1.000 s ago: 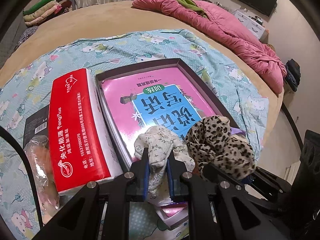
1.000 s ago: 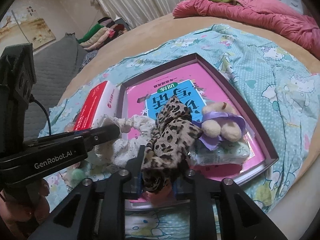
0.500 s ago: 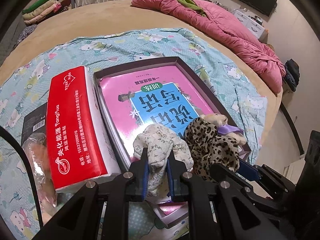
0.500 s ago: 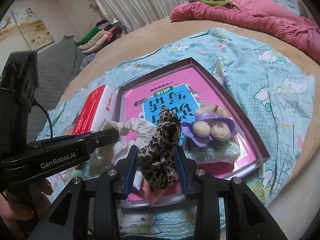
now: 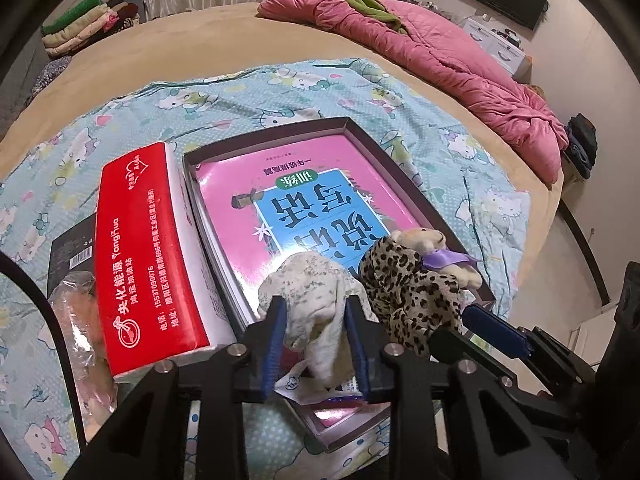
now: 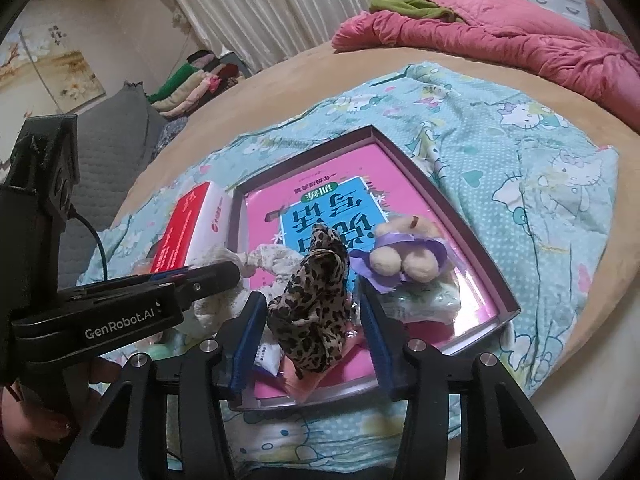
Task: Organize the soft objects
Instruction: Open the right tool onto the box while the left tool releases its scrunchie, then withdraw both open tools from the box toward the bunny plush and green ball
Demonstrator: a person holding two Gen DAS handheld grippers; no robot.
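Both grippers' jaws have just been opening. The left gripper (image 5: 316, 344) stands released around the floral cloth (image 5: 316, 300), the right gripper (image 6: 312, 332) around the leopard cloth (image 6: 316, 296), both at the tray (image 6: 472, 236)'s near edge, its far half uncrowded.

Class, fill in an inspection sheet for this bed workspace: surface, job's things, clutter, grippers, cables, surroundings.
Surface: cartoon-print sheet spread on a tan bed.
Job's things: floral cloth roll, leopard-print roll and small plush toy, all in the shallow box on a pink book.
Clutter: red tissue pack beside the box; plastic bag at its left.
Grippers: left gripper has just been opening, floral roll between its jaws; right gripper has just been opening, jaws clear of the leopard roll.
Cables: one dark cable by the left gripper.
Surroundings: pink quilt, folded clothes, curtains.
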